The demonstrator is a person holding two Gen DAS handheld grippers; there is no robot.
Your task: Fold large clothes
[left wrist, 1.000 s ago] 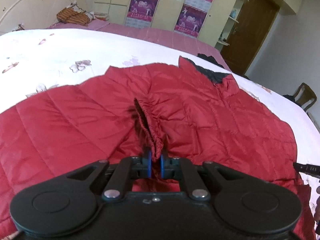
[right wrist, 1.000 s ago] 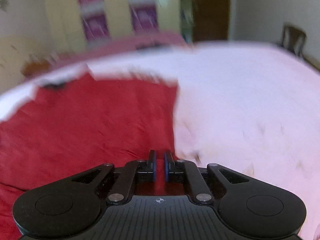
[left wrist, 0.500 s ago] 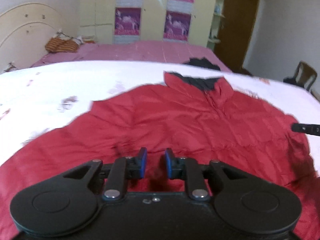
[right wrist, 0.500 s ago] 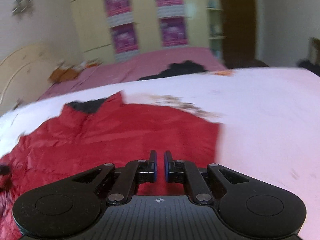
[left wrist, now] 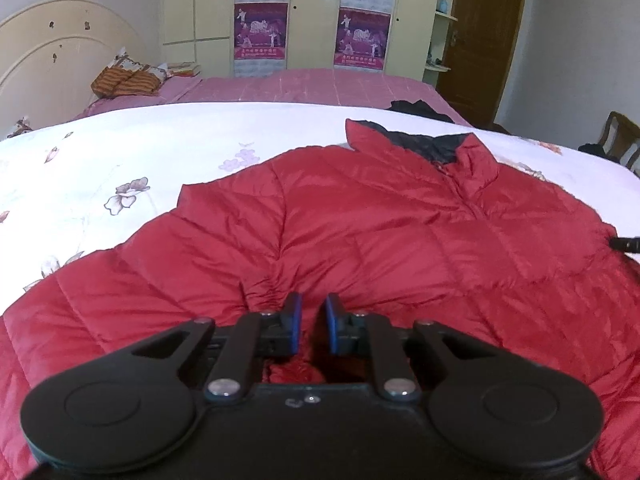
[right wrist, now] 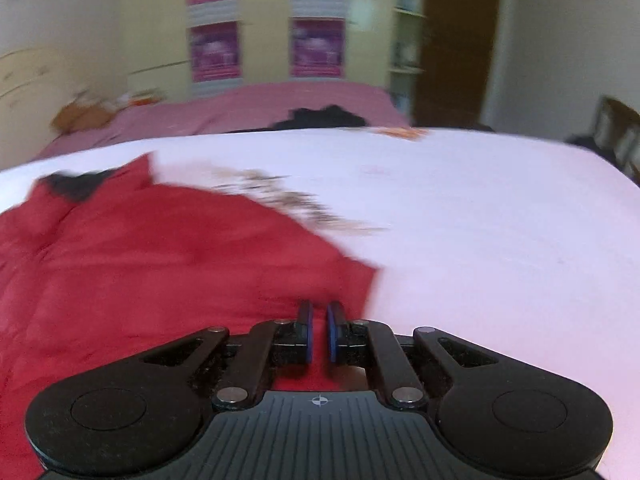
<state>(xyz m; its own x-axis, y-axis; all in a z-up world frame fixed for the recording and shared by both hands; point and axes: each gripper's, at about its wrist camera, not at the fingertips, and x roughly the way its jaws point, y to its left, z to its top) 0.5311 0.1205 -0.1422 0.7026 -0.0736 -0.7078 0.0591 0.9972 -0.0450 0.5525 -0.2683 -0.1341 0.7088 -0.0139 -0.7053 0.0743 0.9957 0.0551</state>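
Observation:
A large red quilted jacket (left wrist: 400, 232) with a black-lined collar (left wrist: 432, 148) lies spread on a white flowered bedsheet (left wrist: 120, 168). My left gripper (left wrist: 313, 322) hovers over the jacket's near part, jaws a little apart, with a puckered sleeve cuff (left wrist: 268, 292) lying just ahead of its fingertips and nothing held. In the blurred right wrist view my right gripper (right wrist: 319, 330) is over the jacket's (right wrist: 160, 264) right edge, its pads nearly together with a thin gap and nothing visibly between them. The right gripper's tip (left wrist: 626, 243) shows at the left wrist view's right edge.
A pink bed (left wrist: 312, 88) with a striped cushion (left wrist: 124, 80) and a dark garment (left wrist: 416, 108) lies beyond the sheet. Wardrobe doors with posters (left wrist: 260, 32), a brown door (left wrist: 484, 40) and a wooden chair (left wrist: 620, 136) stand behind.
My left gripper let go of the sleeve cuff, opened, and the cuff now lies on the jacket. The right gripper swung over the jacket's right edge, staying nearly shut.

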